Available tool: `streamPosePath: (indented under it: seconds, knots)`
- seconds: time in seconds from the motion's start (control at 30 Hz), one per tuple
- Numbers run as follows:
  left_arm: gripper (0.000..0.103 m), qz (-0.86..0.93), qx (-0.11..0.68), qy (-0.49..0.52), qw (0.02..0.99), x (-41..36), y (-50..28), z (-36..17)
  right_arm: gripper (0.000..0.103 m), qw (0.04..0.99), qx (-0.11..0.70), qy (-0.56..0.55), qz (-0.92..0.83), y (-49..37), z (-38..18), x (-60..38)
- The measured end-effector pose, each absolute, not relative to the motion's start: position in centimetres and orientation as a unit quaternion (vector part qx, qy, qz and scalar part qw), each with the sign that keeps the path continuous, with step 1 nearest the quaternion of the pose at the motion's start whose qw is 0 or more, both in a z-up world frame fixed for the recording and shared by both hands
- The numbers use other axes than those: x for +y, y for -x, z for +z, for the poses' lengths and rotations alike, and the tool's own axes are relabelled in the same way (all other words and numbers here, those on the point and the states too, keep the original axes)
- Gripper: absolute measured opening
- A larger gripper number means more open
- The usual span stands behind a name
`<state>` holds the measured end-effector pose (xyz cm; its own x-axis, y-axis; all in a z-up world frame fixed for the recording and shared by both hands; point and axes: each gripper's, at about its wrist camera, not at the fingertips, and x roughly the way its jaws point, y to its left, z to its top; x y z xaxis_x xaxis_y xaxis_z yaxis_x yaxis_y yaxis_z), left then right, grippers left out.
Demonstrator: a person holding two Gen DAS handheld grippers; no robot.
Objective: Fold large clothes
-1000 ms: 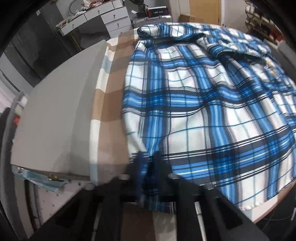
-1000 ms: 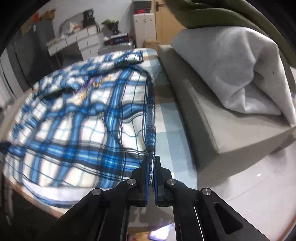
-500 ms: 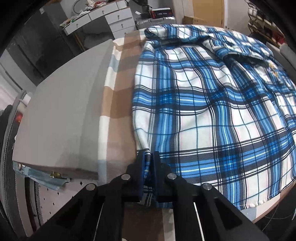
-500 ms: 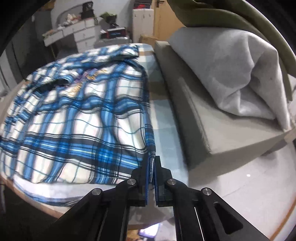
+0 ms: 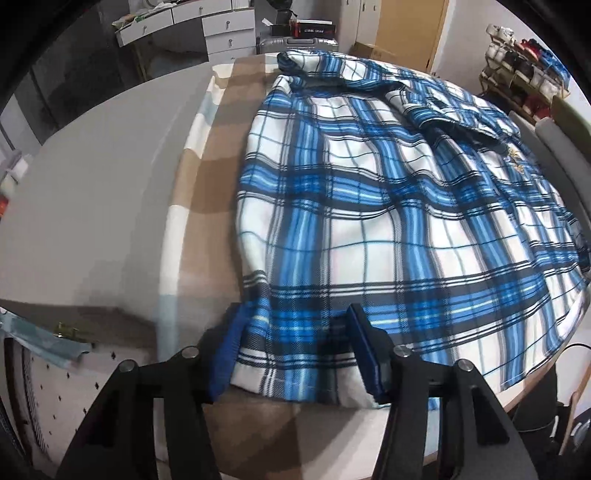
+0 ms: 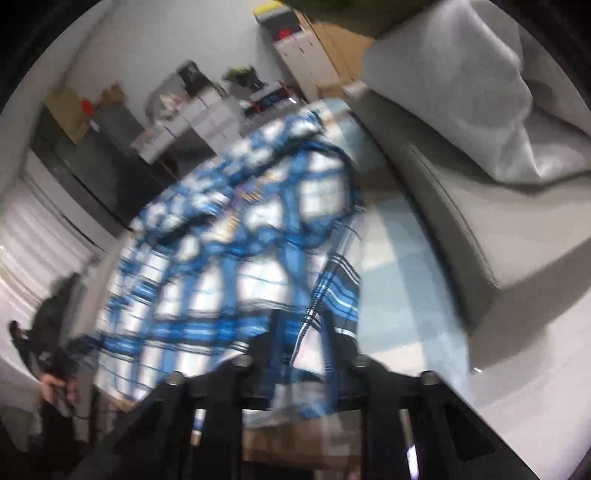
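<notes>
A large blue-and-white plaid shirt (image 5: pixel 388 206) lies spread on a table covered in a beige and white checked cloth (image 5: pixel 207 177). My left gripper (image 5: pixel 295 314) hovers over the shirt's near left hem corner. Its jaws are opening, and the hem lies flat between the blue pads (image 5: pixel 225 354) without touching them. In the blurred right wrist view, the shirt (image 6: pixel 229 266) stretches away to the upper left. My right gripper (image 6: pixel 303 332) looks shut on the shirt's near right corner, which hangs folded over between its fingers.
A grey board or cushion (image 5: pixel 92 184) borders the table on the left. A grey sofa cushion (image 6: pixel 461 206) with a bundled grey blanket (image 6: pixel 461 92) borders it on the right. White drawers (image 5: pixel 221 29) and a shoe rack (image 5: pixel 524 66) stand beyond. A person's hand (image 6: pixel 55 384) shows at far left.
The left gripper's jaws have come apart and let go of the hem corner, which now lies on the table. The right view has tilted and blurred, with the shirt's corner still between its fingers.
</notes>
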<state>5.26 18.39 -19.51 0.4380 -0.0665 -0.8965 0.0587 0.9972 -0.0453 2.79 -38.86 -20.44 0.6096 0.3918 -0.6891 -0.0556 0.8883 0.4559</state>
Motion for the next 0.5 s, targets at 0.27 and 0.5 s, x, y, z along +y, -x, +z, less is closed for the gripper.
streamPosePath:
  seconds: [0.27, 0.5]
  knots:
    - [0.026, -0.058, 0.478, 0.081, 0.873, 19.9, -4.6, -17.0, 0.006, 0.891, 0.408, -0.189, 0.065, -2.6, -19.6, -39.6]
    - [0.027, -0.041, 0.509, 0.076, 0.856, 20.4, -3.8, -18.4, 0.043, 0.877, 0.440, -0.194, 0.023, -3.3, -21.4, -41.9]
